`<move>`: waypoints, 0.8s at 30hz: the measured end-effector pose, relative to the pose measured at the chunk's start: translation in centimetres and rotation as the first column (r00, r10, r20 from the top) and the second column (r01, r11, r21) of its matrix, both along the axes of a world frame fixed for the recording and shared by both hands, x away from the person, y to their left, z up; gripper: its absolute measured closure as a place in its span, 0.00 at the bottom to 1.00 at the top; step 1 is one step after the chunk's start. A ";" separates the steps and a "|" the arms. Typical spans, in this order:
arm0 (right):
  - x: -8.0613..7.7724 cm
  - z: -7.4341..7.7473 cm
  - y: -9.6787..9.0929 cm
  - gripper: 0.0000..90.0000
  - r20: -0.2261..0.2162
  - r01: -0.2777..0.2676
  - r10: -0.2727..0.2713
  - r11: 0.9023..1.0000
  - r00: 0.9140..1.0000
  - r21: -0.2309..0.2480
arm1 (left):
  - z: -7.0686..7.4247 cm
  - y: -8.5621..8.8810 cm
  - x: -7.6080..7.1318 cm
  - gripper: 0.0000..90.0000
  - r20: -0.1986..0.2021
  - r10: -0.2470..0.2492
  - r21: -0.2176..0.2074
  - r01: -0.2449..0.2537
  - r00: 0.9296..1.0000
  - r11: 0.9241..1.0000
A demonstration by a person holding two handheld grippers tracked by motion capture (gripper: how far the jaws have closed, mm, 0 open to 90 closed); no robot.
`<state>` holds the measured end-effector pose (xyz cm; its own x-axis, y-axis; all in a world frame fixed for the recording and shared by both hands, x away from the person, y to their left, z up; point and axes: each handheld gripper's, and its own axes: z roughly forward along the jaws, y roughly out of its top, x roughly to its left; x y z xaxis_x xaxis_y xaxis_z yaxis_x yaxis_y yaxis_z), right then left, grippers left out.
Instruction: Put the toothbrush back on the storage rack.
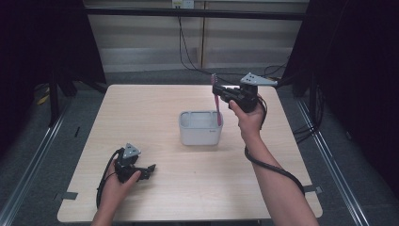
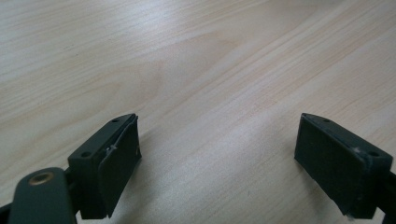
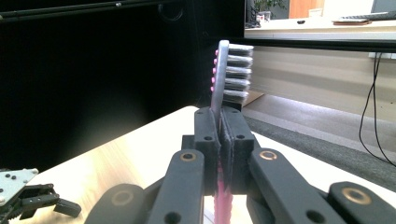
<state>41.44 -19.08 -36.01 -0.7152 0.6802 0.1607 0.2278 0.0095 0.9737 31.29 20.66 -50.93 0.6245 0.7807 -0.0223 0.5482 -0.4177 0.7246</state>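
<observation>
My right gripper [image 1: 216,91] is raised above the table's far right part, shut on a pink toothbrush [image 1: 217,102] that hangs upright, bristle head up. Its handle reaches down over the right side of a white rectangular bin [image 1: 200,128] at the table's middle. In the right gripper view the jaws press together on the toothbrush [image 3: 223,79] just below its grey bristles. My left gripper [image 1: 149,170] rests low on the near left of the table. Its pads [image 2: 116,163] stand wide apart over bare wood, with nothing between them.
The light wooden table [image 1: 155,108] stands between dark curtains at both sides. Black cables [image 1: 188,52] hang down the back wall. A thick cable [image 1: 273,167] trails from the right gripper along the person's forearm.
</observation>
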 end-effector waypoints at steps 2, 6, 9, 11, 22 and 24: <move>0.0 -0.2 0.0 0.96 -0.001 0.000 0.000 1.000 1.000 0.004 | 0.0 0.0 0.0 0.15 0.000 -0.002 0.004 0.002 1.000 1.000; 0.0 -0.4 0.0 0.96 0.000 0.001 -0.001 1.000 1.000 0.001 | 0.0 0.0 0.0 0.15 -0.001 -0.003 0.004 0.003 1.000 1.000; -0.1 -0.6 -0.1 0.95 0.000 -0.001 0.001 1.000 1.000 -0.002 | 0.0 0.0 0.0 0.15 0.003 0.001 0.001 -0.001 1.000 1.000; -0.1 -0.7 -0.1 0.95 -0.002 -0.003 0.003 1.000 1.000 -0.005 | 0.0 0.0 0.0 0.15 0.002 -0.002 0.006 0.002 1.000 1.000; -0.4 -1.4 -0.3 0.95 -0.008 -0.002 0.002 1.000 1.000 -0.006 | 0.0 0.0 0.0 0.15 0.002 -0.002 0.006 0.002 1.000 1.000; -0.4 -1.5 -0.3 0.95 -0.008 0.000 0.000 1.000 1.000 -0.007 | 0.0 0.0 0.0 0.15 0.003 0.001 0.002 -0.001 1.000 1.000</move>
<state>41.01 -19.40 -37.52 -0.7136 0.6817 0.1616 0.2360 0.0166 0.9716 31.30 20.67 -50.95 0.6240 0.7812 -0.0187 0.5463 -0.4190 0.7253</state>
